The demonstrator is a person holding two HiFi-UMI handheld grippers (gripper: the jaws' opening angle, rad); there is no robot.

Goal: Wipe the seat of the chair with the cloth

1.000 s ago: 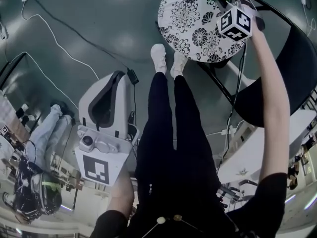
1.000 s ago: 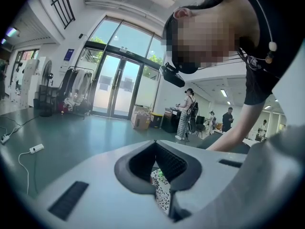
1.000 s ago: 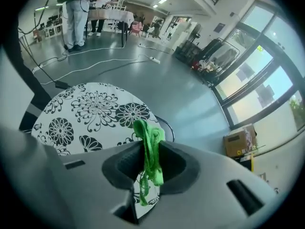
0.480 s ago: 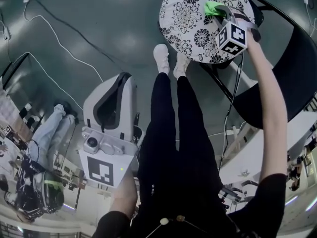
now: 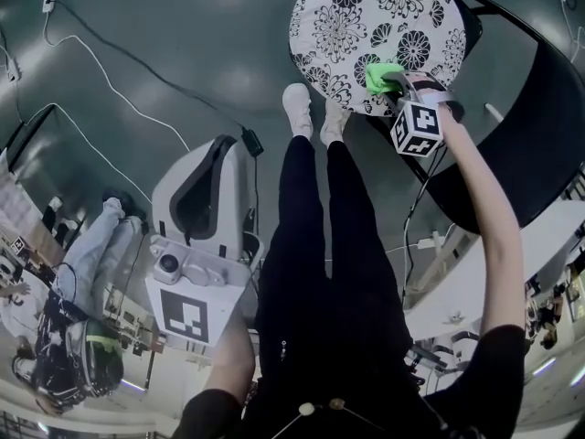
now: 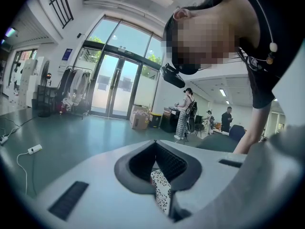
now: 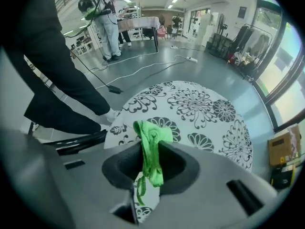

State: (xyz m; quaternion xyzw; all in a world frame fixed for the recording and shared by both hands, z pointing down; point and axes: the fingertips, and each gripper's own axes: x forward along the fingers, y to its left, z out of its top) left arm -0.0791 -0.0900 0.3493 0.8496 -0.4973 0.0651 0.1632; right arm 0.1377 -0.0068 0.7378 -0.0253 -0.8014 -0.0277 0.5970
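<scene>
Green cloth point(image 7: 151, 144) in right gripper point(image 5: 398, 84); resting on floral seat point(image 5: 366, 12)

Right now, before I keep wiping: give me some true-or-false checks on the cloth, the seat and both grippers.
1. The right gripper is shut on the cloth. True.
2. The cloth is red. False: it is green.
3. The cloth is over the floor, clear of the seat. False: it is over the seat, near its rim.
4. The seat has a flower print. True.
5. The left gripper holds a second cloth. False: its jaws are together with nothing gripped, away from the seat.
</scene>
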